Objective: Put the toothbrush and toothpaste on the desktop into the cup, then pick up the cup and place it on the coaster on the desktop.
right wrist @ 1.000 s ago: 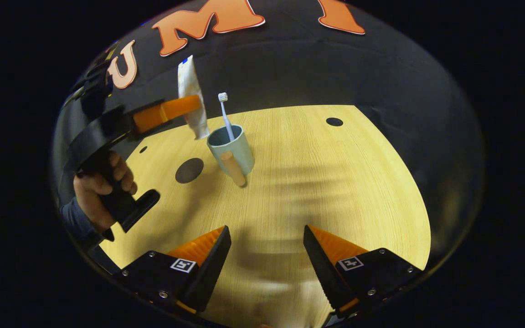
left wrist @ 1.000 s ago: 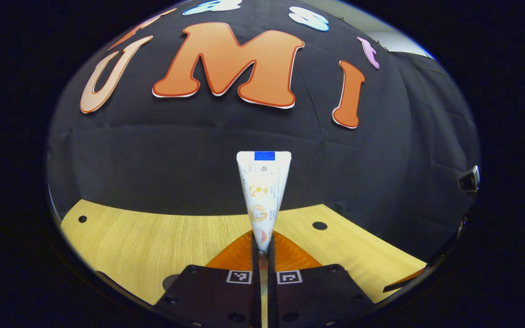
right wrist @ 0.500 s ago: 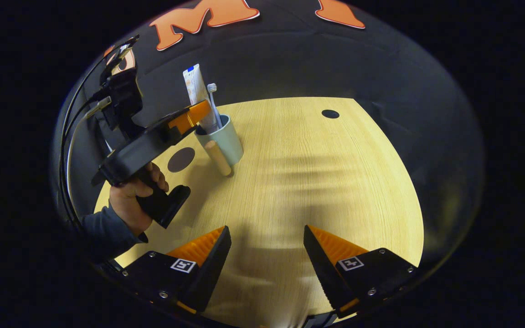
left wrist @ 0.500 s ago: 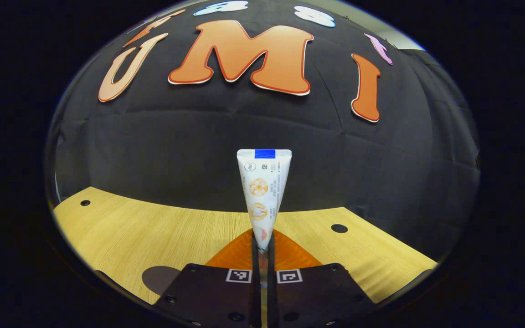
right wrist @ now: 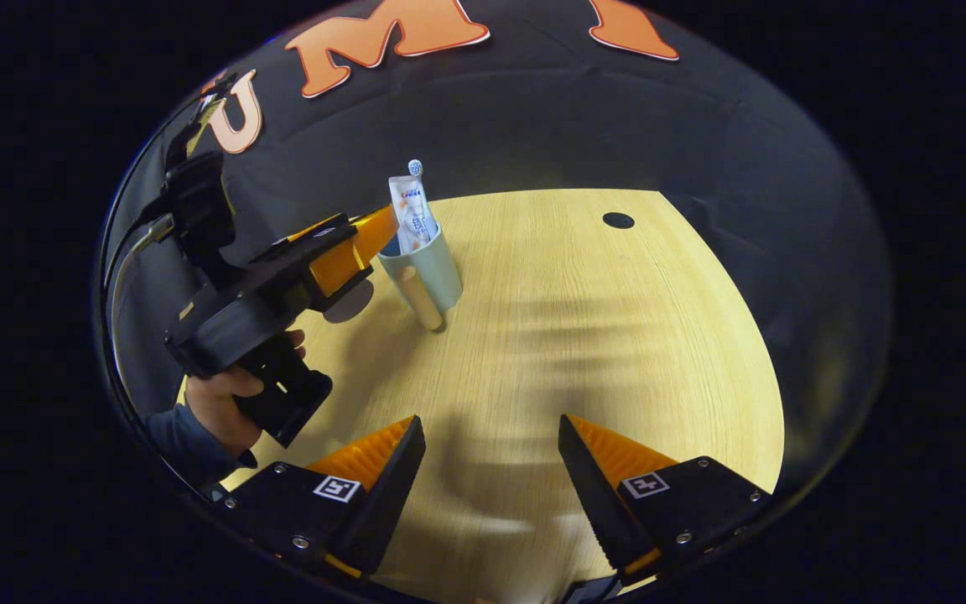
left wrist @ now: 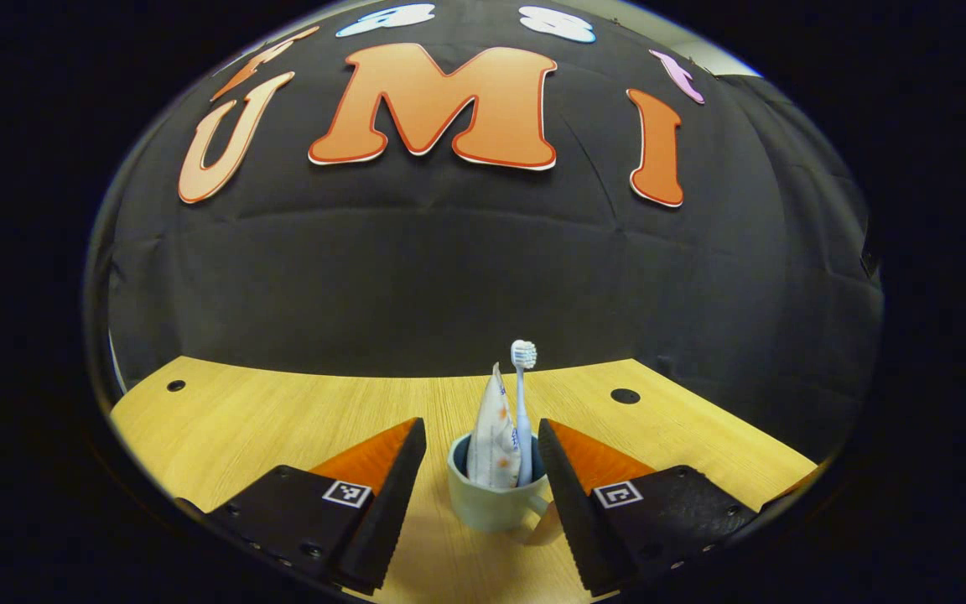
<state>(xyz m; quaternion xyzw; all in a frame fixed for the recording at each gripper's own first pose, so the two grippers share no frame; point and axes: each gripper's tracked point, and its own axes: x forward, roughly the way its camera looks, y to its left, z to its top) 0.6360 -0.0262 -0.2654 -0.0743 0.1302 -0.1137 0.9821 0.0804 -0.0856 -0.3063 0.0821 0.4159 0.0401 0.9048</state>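
Toothpaste (left wrist: 493, 436) and toothbrush (left wrist: 521, 403), one of each, stand in the single cup (left wrist: 491, 503) on your desk (left wrist: 265, 419), between the parted fingers of your left hand-held gripper (left wrist: 476, 495), which touch nothing. Your right gripper view adds the cup's wooden handle (right wrist: 421, 298), the dark coaster (right wrist: 349, 302) just left of the cup, and your hand (right wrist: 219, 403). Your right hand-held gripper (right wrist: 491, 470) hangs wide apart, well short of the cup; the tube's print is too small to read.

The wooden desktop (right wrist: 584, 335) carries 1 cup (right wrist: 426, 268) and 1 coaster (right wrist: 349, 302).
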